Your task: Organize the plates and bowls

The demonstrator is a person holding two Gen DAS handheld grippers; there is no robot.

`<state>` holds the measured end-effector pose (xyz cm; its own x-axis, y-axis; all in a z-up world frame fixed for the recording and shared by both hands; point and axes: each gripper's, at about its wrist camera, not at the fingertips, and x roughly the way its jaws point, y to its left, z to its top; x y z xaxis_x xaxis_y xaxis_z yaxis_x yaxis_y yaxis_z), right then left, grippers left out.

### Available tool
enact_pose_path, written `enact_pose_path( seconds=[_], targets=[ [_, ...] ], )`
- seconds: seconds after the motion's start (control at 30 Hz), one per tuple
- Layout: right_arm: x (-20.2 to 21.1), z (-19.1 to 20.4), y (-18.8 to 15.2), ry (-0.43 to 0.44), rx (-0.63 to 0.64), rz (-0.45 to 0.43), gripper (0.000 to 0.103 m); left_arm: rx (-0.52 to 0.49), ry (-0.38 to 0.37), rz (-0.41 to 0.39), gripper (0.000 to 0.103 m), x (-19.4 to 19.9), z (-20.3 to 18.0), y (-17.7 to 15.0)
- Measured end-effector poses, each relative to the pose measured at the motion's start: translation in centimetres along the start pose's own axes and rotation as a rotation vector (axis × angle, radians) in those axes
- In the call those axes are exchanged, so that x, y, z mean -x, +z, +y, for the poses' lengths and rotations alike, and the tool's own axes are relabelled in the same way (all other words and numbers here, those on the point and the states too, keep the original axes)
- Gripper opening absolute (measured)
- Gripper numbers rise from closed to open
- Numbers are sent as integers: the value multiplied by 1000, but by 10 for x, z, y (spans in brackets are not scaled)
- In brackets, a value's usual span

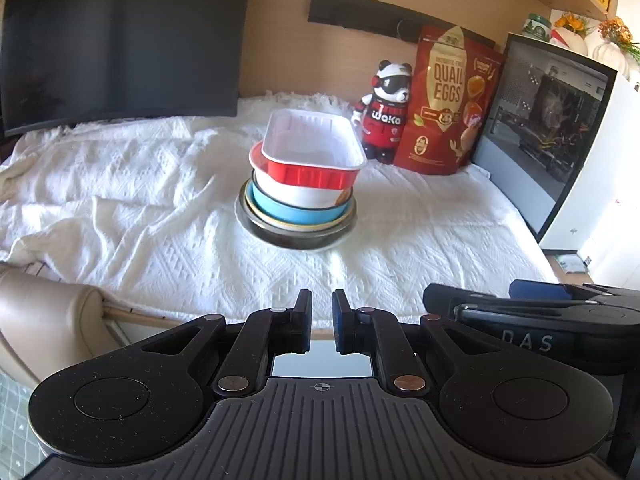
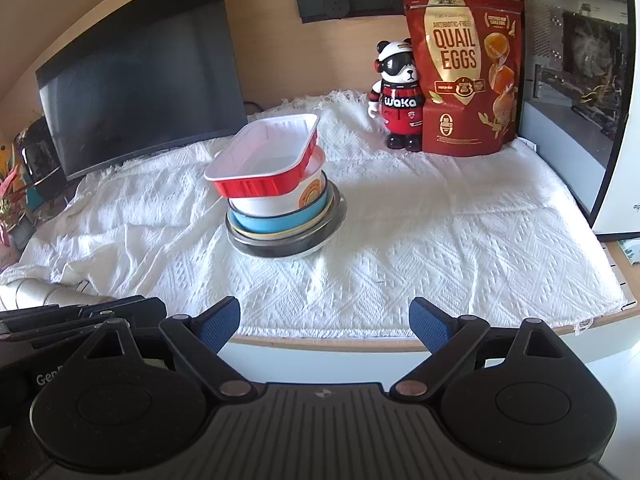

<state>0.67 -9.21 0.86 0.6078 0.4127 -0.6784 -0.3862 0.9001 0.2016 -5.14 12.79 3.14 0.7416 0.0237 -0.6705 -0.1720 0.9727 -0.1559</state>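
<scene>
Ahead on the desk, spread wide: white knitted cloth [image 2: 420, 240]. Far left: dark monitor [image 2: 140, 80]. Far right, side by side: panda figurine [image 2: 398, 96], touching red quail-egg pouch [image 2: 464, 68]. Rightmost: glass-sided computer case [image 2: 576, 88].

A wooden desk [image 2: 400, 342] is covered by a white knitted cloth [image 2: 440, 240], creased at its left side. Directly on the cloth, a stack of dishes [image 2: 280, 216] is found near the centre. A panda figurine [image 2: 398, 100] and a red quail-egg pouch [image 2: 466, 72] are stood at the rear, touching.
</scene>
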Motion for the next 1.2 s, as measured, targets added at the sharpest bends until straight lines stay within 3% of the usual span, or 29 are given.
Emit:
enact_pose_path(
  seconds=[1.2],
  targets=[
    [-3, -5, -4, 21, 4, 33, 92, 4, -3, 9, 12, 2, -7, -4]
  ],
)
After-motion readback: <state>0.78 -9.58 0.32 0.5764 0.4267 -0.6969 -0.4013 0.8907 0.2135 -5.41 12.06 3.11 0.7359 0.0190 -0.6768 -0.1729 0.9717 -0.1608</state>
